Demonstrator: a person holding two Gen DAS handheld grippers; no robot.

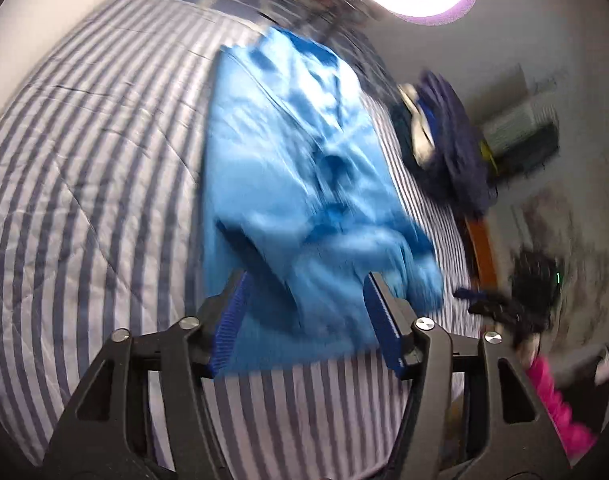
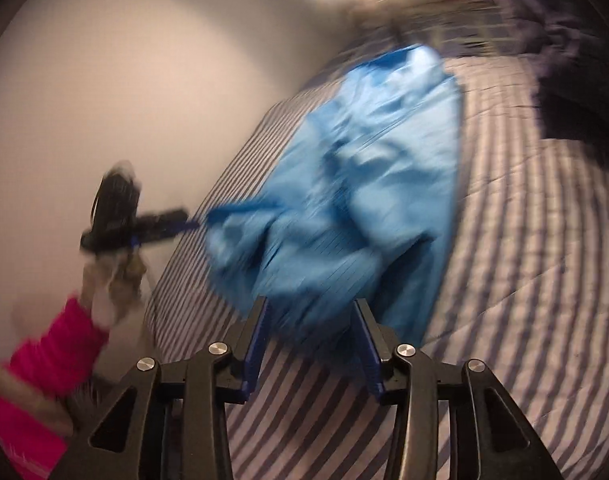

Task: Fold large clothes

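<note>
A: Near first. Left gripper (image 1: 302, 322) jaws apart, blue pads clear of cloth. The garment (image 1: 300, 184) hem sits in the gap, but nothing's pinched.

B: Right gripper (image 2: 310, 342) same: jaws apart, a narrower gap, fabric showing between the pads, no clamp visible. Heavy blur on both views, so contact is hard to call.

A: Garment location?

B: On the striped bed (image 1: 84, 168), running away from both grippers. The far part lies fairly flat, the near end is bunched and rumpled.

A: In the right view the left gripper's tip looks right at a cloth corner. Can't tell whether it's touching.

B: Progress?

A: Early, I'd say. Spread out lengthwise but no clean fold visible. Near end needs smoothing, then the folds.

B: Far right, a dark pile (image 1: 448, 148) of clothes. Probably still to fold.
</note>
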